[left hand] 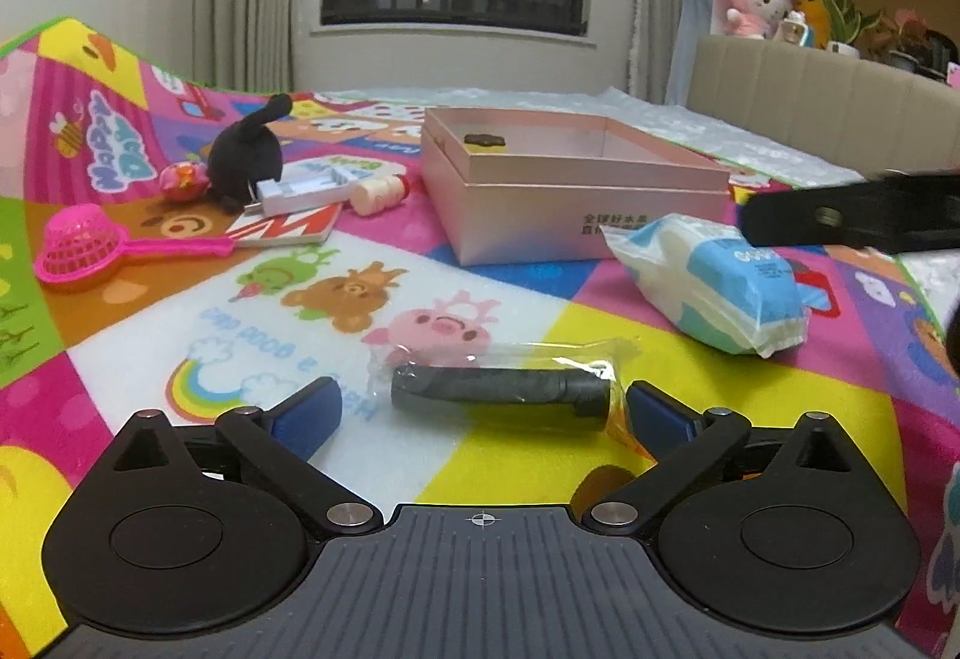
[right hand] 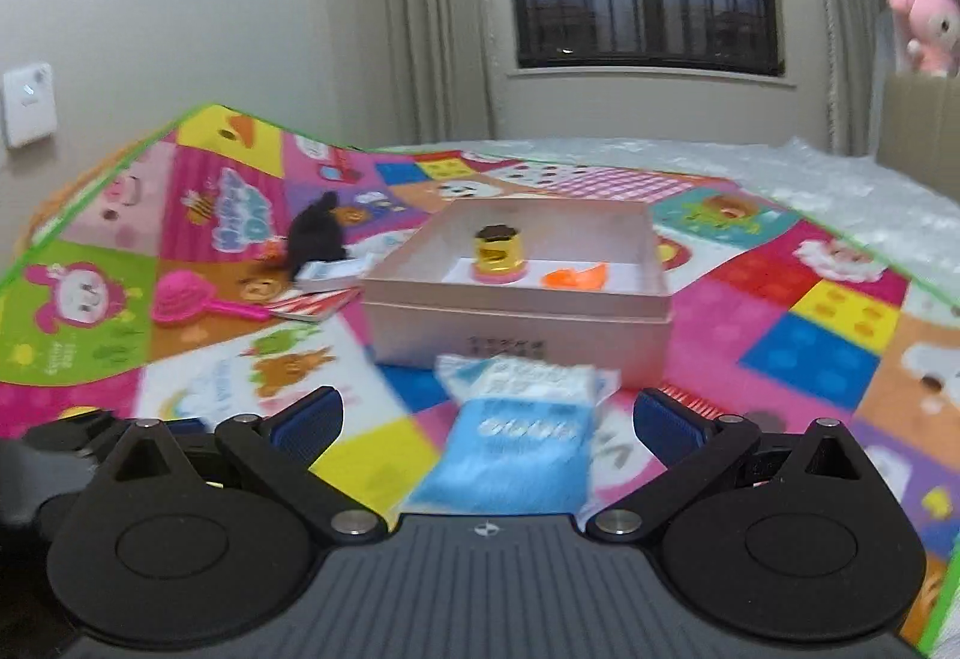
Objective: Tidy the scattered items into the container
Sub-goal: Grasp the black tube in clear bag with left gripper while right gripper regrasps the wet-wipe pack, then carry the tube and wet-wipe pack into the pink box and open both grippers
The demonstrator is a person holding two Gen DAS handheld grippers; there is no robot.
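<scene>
L gripper [left hand: 480, 407] wide; roll [left hand: 498, 394] between.

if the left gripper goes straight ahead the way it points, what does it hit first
Most likely the black tube in clear wrap, lying crosswise on the mat between the open left gripper fingers.

— That play mat [left hand: 510, 311] is showing off pink, yellow and green squares with cartoon animals.
— And the box [left hand: 576, 203] is looking pale pink, the far-left scoop [left hand: 78, 251] hot pink, the near packet [right hand: 516, 449] blue and white.
</scene>
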